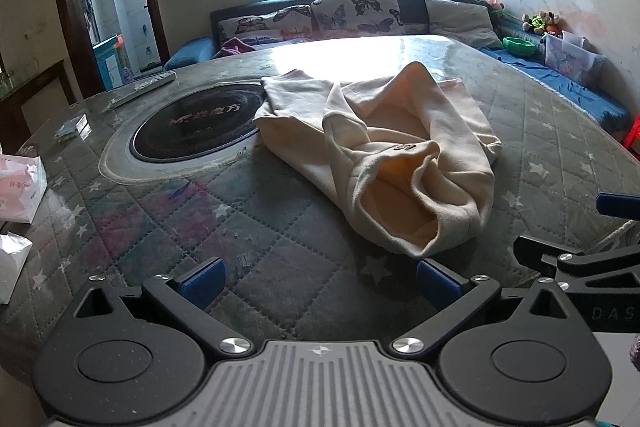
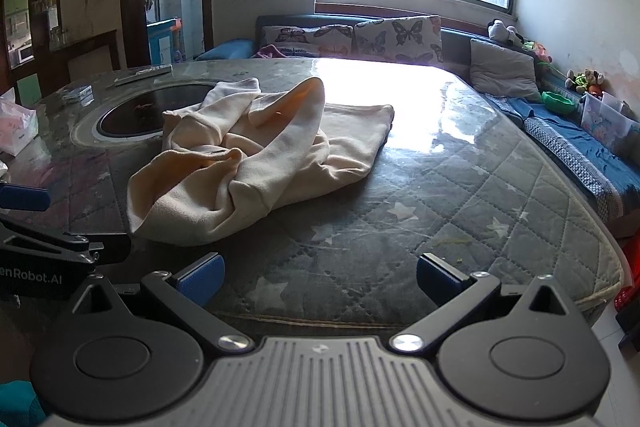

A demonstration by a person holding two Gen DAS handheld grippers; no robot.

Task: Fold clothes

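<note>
Grey quilted cloth with pale stars, under a clear glossy sheet, covers the big round table (image 1: 248, 227). Sunk into it at about ten o'clock from the centre in the left wrist view is a black round cooktop (image 1: 196, 127). Cream-coloured and crumpled, the garment (image 1: 384, 151) lies unfolded near the table's middle, one edge overlapping the cooktop's rim, an open cuff towards the cameras. At nine o'clock sits a pink-and-white tissue pack (image 1: 20, 187). Both tools hover at six o'clock: the left gripper (image 1: 318, 277) with jaws wide, empty; the right gripper (image 2: 318, 273) likewise wide apart, holding nothing.
</note>
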